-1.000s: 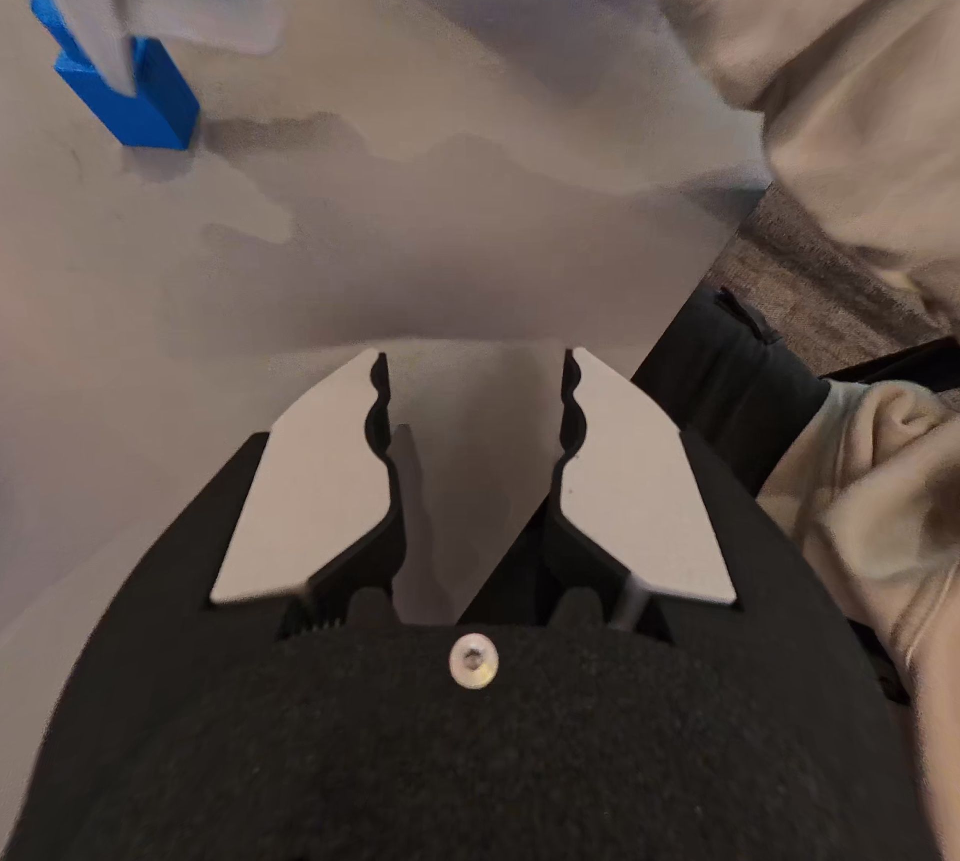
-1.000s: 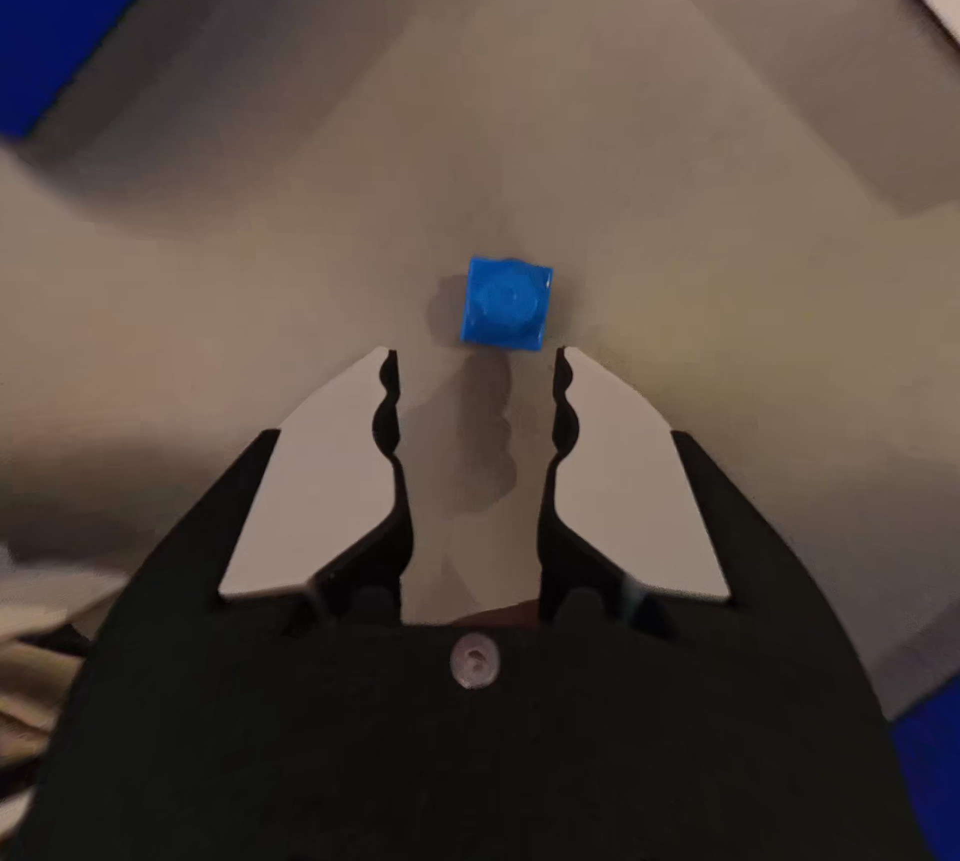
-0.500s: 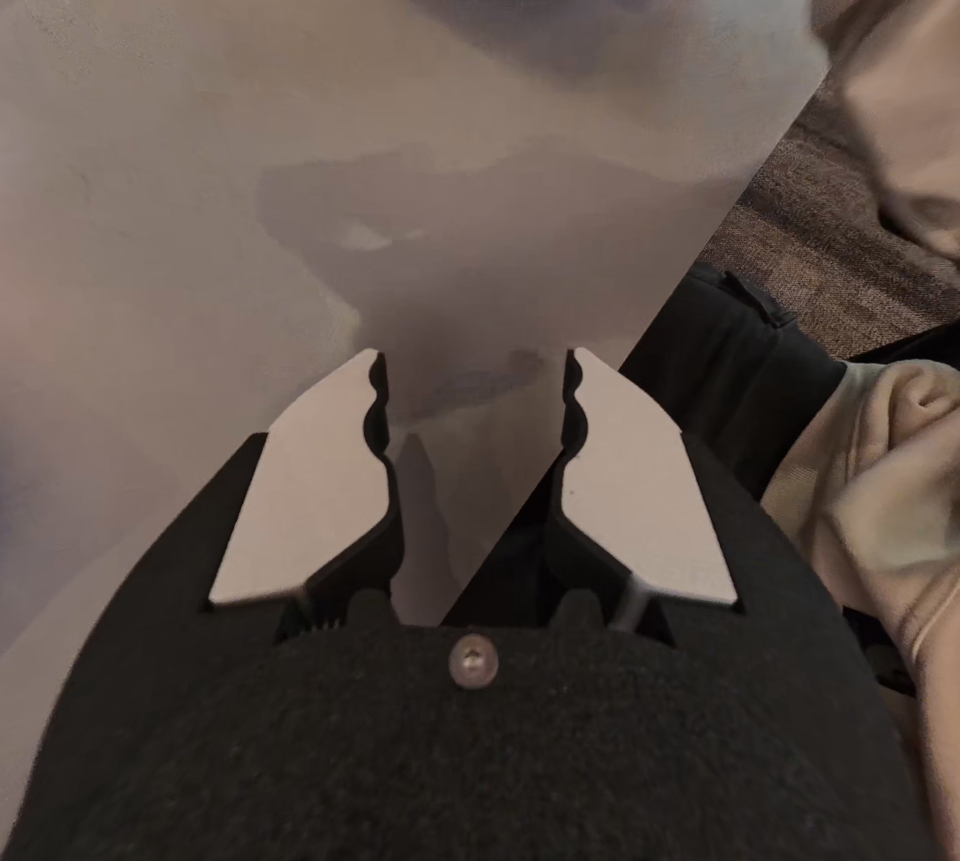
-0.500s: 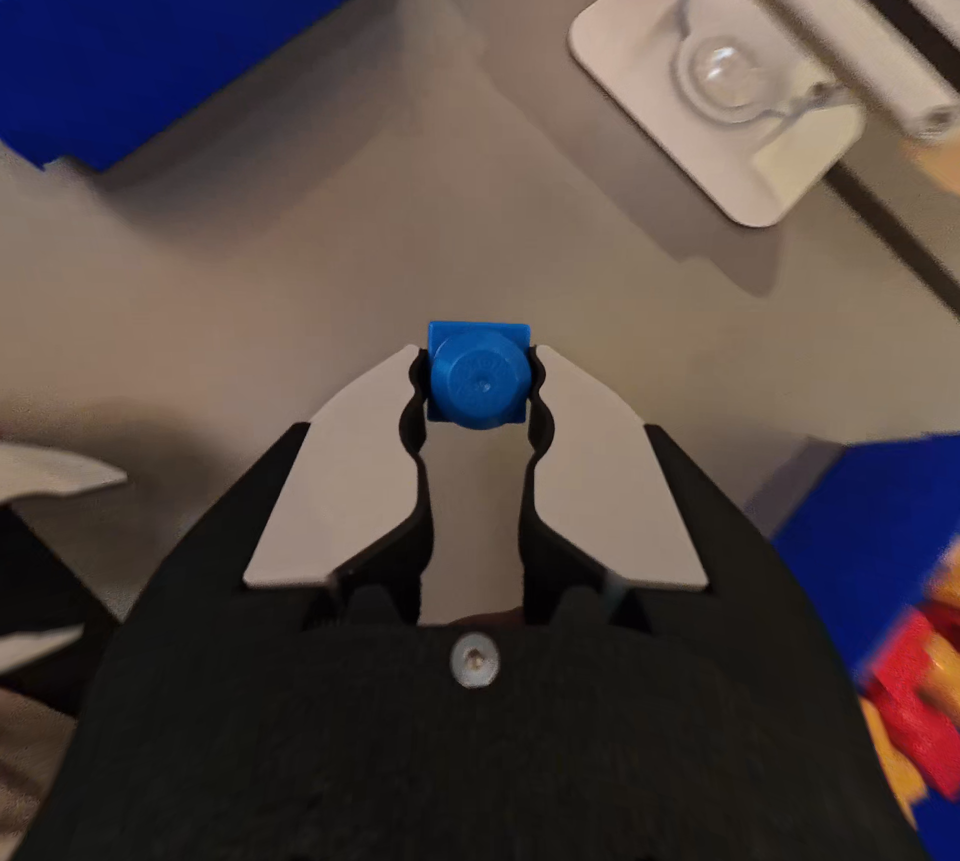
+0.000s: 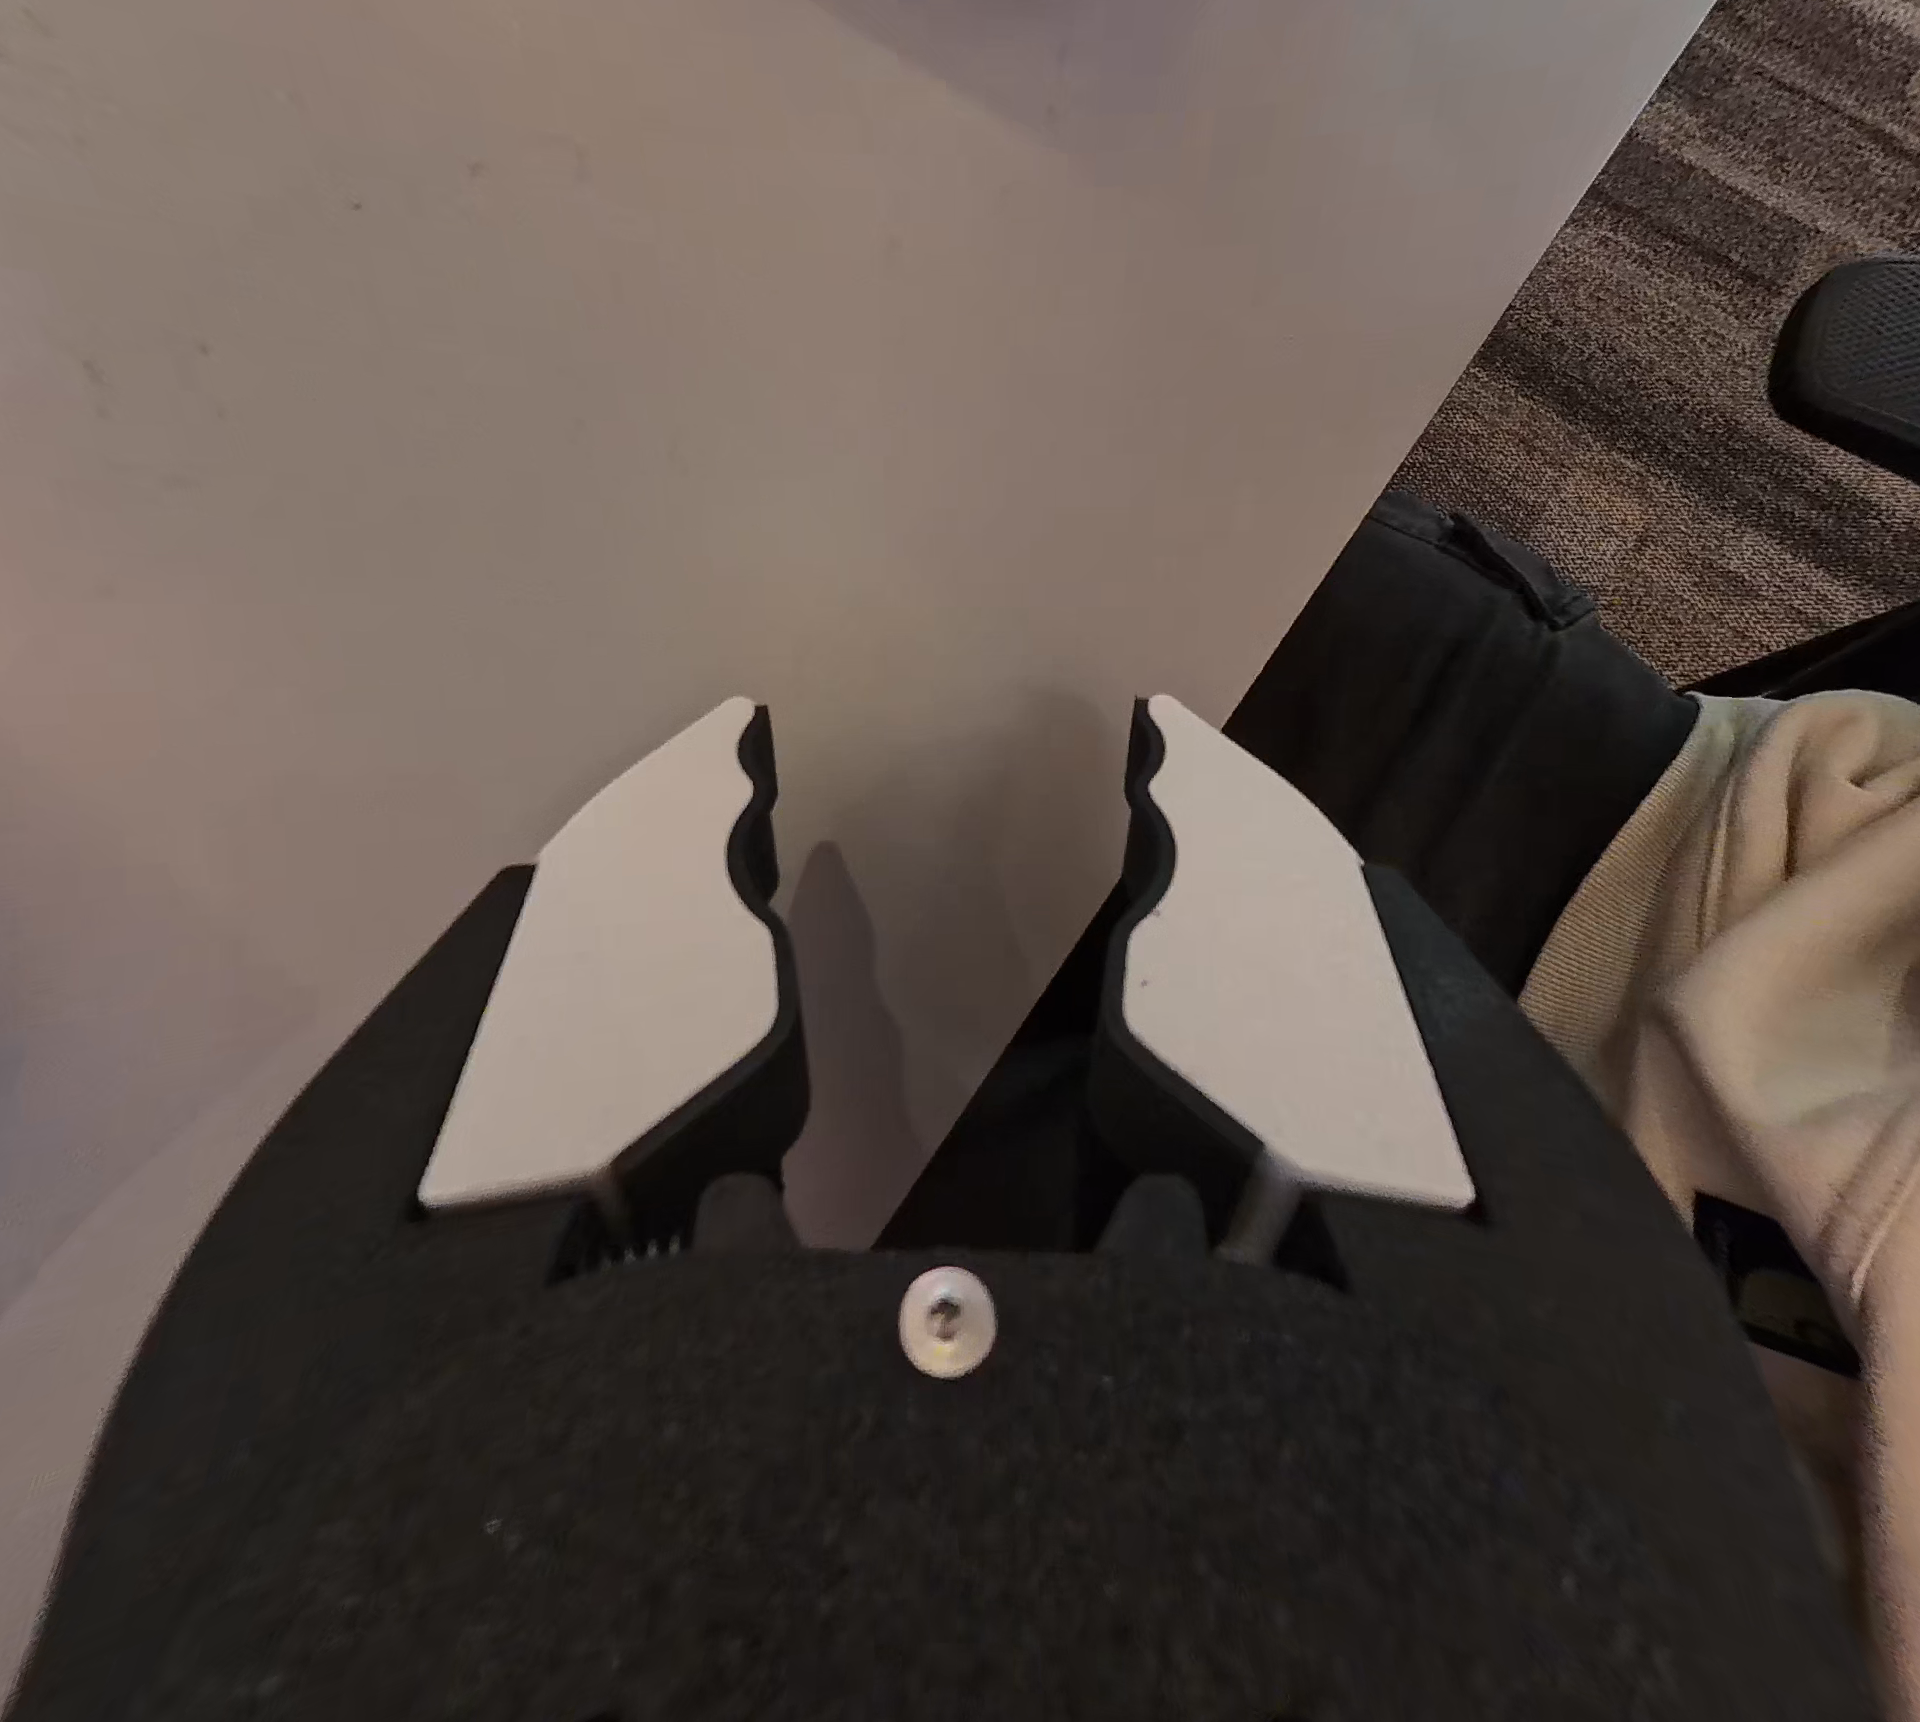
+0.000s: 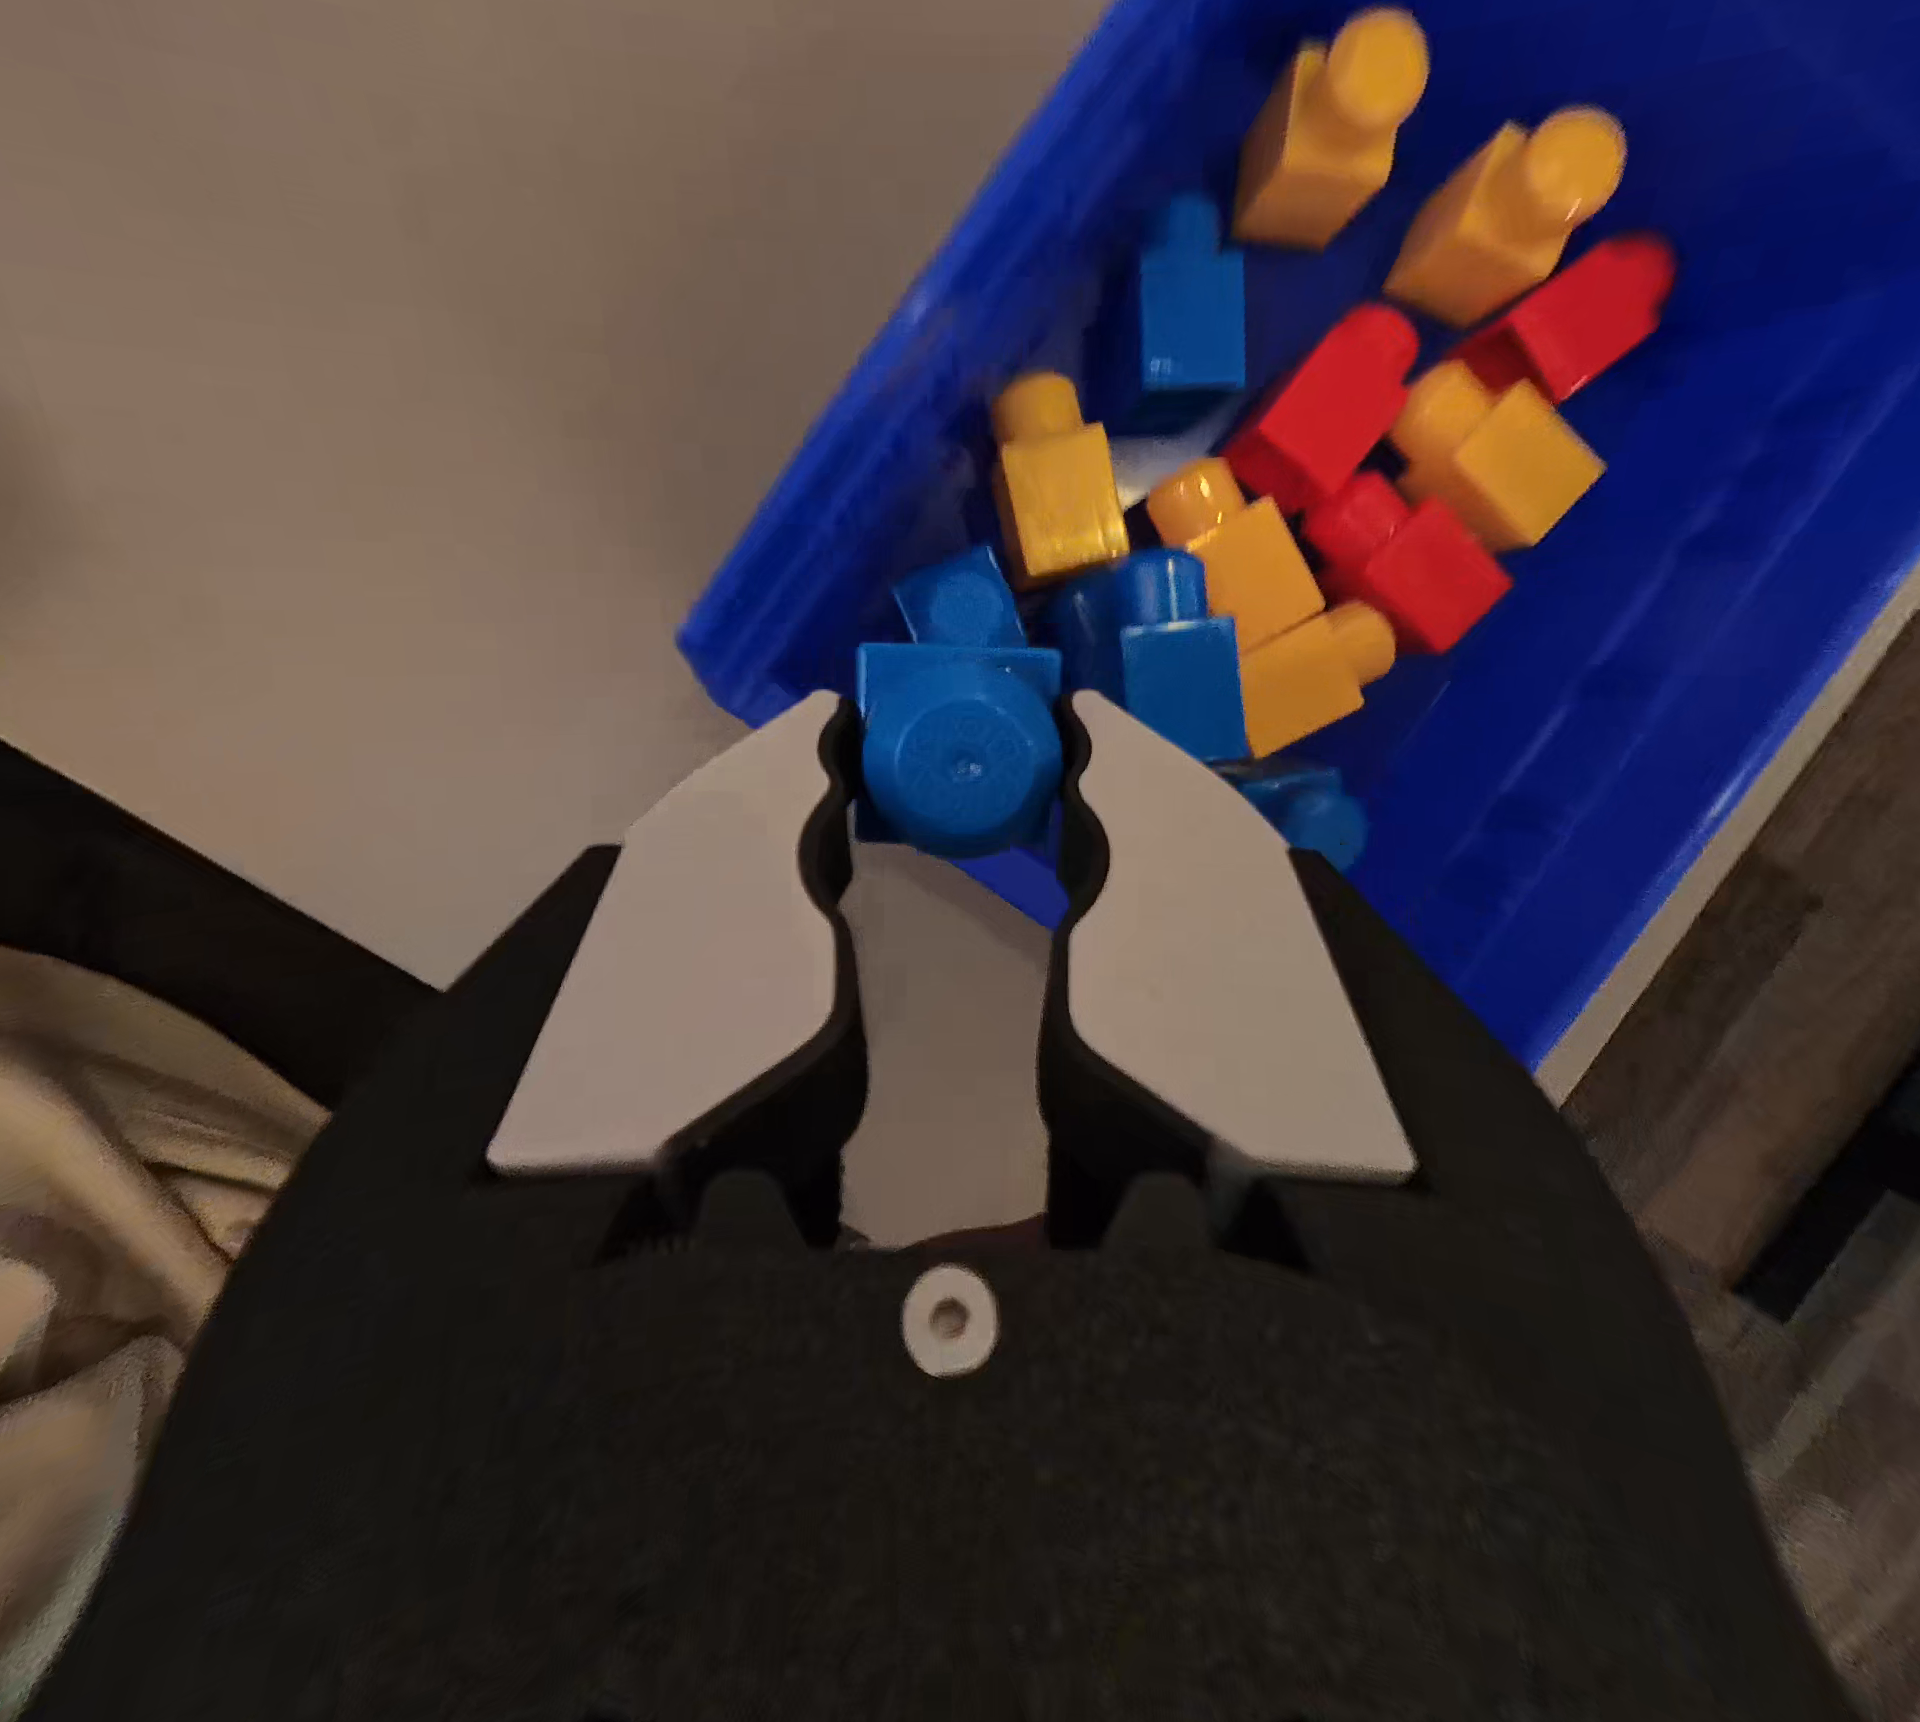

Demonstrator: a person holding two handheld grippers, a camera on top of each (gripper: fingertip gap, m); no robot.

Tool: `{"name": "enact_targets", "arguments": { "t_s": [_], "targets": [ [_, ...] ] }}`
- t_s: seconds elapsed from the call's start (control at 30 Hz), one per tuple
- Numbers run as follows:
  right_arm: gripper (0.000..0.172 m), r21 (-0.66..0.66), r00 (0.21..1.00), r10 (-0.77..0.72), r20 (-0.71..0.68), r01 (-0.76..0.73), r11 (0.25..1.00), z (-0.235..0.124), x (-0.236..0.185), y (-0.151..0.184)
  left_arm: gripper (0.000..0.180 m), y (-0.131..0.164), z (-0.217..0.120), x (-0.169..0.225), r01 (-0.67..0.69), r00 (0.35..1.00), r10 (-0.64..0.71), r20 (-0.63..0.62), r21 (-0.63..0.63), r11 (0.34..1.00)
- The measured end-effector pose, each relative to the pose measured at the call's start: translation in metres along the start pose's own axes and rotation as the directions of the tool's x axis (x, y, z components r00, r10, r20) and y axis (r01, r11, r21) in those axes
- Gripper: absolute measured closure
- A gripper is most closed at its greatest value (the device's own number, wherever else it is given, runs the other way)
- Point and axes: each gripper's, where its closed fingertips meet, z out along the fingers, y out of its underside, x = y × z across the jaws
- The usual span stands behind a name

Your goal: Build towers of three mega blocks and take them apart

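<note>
Beyond our right jaws: blue bin [image 6: 1621, 737] of yellow, red, blue blocks [image 6: 1351, 467], far end cropped. Right gripper [image 6: 961, 773] clamps a blue block [image 6: 951, 763], stud toward camera, pads pressing both sides. Left gripper [image 5: 951, 768] wide, bare over table [image 5: 520, 322]; motion blur softens the bin's contents

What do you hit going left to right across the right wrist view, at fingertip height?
Bare table → right gripper shut on a blue block → loose blue, yellow and red blocks inside the blue bin → floor at the edge.
</note>
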Motion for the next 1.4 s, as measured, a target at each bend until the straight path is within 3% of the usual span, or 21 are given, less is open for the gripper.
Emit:
{"name": "enact_targets", "arguments": {
  "t_s": [0.17, 0.3, 0.77, 0.93, 1.0, 1.13, 1.27, 1.4],
  "targets": [
    [0.135, -0.155, 0.994, 0.075, 0.084, -0.061, 0.986, 0.048, 0.016, 0.03, 0.115, 0.0, 0.0, 0.001, -0.004, 1.0, 0.004, -0.004, -0.005, 1.0],
    [0.135, -0.243, 0.993, 0.096, 0.069, -0.077, 0.967, 0.073, 0.028, 0.043, 0.115, 0.0, -0.001, 0.0, -0.005, 1.0, 0.005, -0.005, -0.001, 1.0],
    [0.129, -0.199, 0.999, 0.021, -0.028, -0.026, 0.98, 0.084, 0.03, 0.045, 0.115, 0.001, 0.001, 0.002, -0.013, 1.0, 0.013, -0.014, -0.007, 1.0],
    [0.128, -0.023, 0.997, 0.054, -0.048, -0.055, 0.998, 0.047, 0.027, 0.027, 0.115, 0.0, -0.001, 0.003, -0.015, 1.0, 0.015, -0.009, -0.003, 1.0],
    [0.128, 0.143, 0.997, 0.051, -0.06, -0.042, 0.989, 0.015, 0.013, 0.001, 0.115, -0.001, -0.002, 0.002, -0.017, 1.0, 0.017, 0.0, 0.0, 1.0],
    [0.125, 0.52, 0.988, -0.038, 0.148, -0.045, 0.853, -0.036, -0.08, -0.06, 0.116, -0.006, -0.004, -0.004, -0.002, 1.0, 0.001, 0.019, 0.039, 0.999],
    [0.12, 0.725, 0.915, -0.188, 0.358, -0.146, 0.673, -0.015, -0.185, -0.094, 0.116, -0.018, -0.012, -0.02, 0.049, 0.997, -0.057, 0.058, 0.139, 0.989],
    [0.114, 0.822, 0.942, -0.251, 0.222, -0.043, 0.568, 0.044, -0.224, -0.107, 0.117, -0.027, -0.028, -0.039, 0.12, 0.987, -0.143, 0.077, 0.24, 0.963]
  ]
}}
